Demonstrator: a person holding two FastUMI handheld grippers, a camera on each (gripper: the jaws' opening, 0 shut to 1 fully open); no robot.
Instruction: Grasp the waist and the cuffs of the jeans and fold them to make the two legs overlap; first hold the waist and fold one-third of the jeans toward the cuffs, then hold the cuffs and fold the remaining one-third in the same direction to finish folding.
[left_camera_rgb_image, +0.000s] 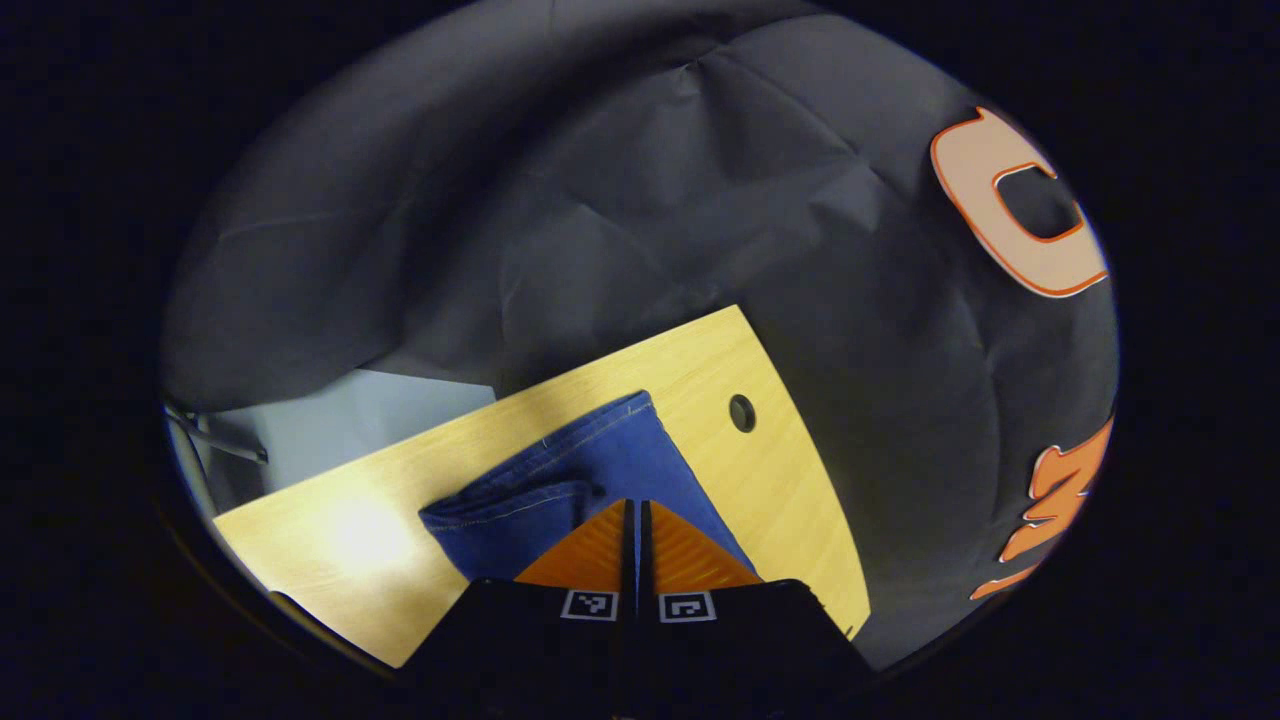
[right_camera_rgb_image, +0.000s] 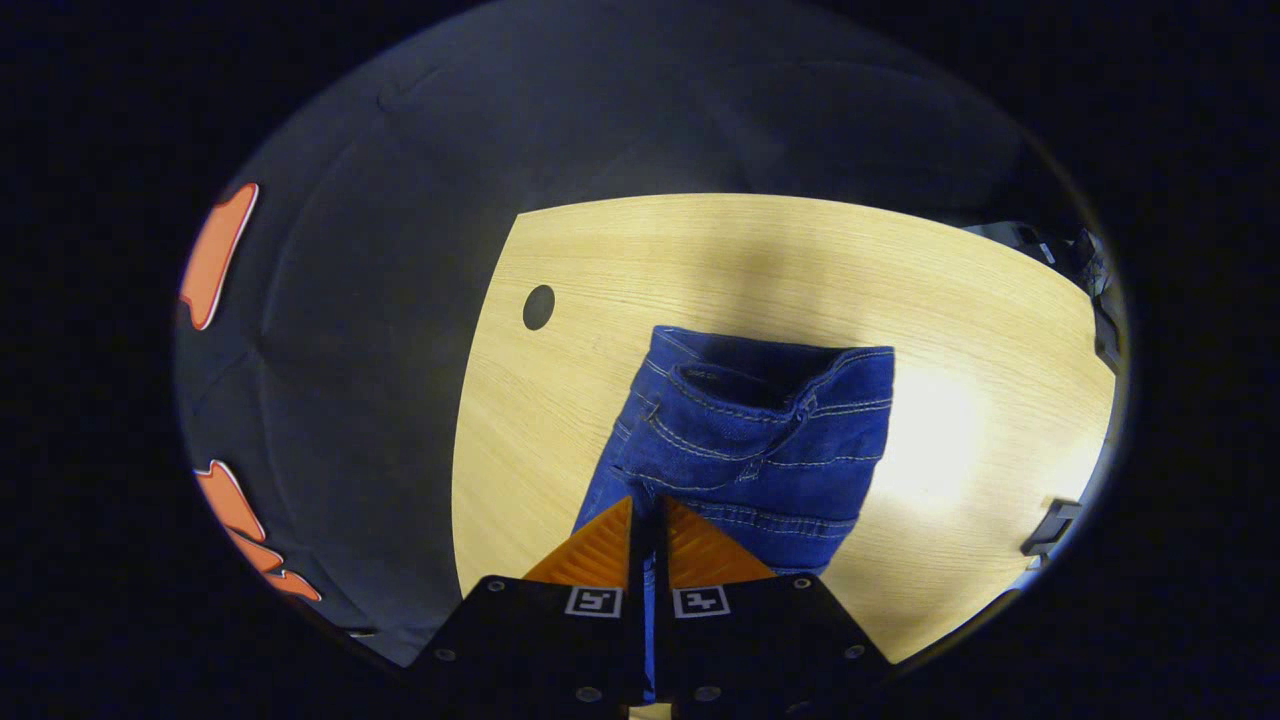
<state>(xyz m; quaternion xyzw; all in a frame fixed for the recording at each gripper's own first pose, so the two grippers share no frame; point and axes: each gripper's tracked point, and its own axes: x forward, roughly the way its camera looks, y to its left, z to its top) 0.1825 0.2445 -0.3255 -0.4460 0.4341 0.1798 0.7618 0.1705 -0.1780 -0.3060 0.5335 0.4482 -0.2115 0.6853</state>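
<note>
Jeans (right_camera_rgb_image: 760, 450): blue denim lying on the light wooden desk (right_camera_rgb_image: 700, 250), stretching straight ahead of each gripper and away from it.
Long axis: runs along both grippers' own forward lines; in the right gripper view the waistband and pocket stitching lie at the far end, in the left gripper view a hemmed, cuff-like edge lies at the far end, so the two grippers appear to hold opposite ends.
Left gripper (left_camera_rgb_image: 634, 510): fingers drawn nearly together with only a thin slit between them; denim runs right up to the tips and under them. It looks clamped on the fabric, though the pinched edge itself is hidden by the fingers.
Right gripper (right_camera_rgb_image: 648, 510): fingers likewise almost closed, and a strip of blue shows in the gap between them, so I judge it gripping the jeans at its near end.
Lie of the cloth: in the left gripper view a rolled fold sits just left of the fingertips, two layers seemingly stacked.
Desk hole (right_camera_rgb_image: 538, 307): round cable hole near the desk's edge, apart from the denim.
Deciding relation: each gripper is at its own near end of the jeans, so any fold must carry a held end along the long axis toward the far one.
Stage, as a judgement: legs look overlapped; thirds not yet folded.
</note>
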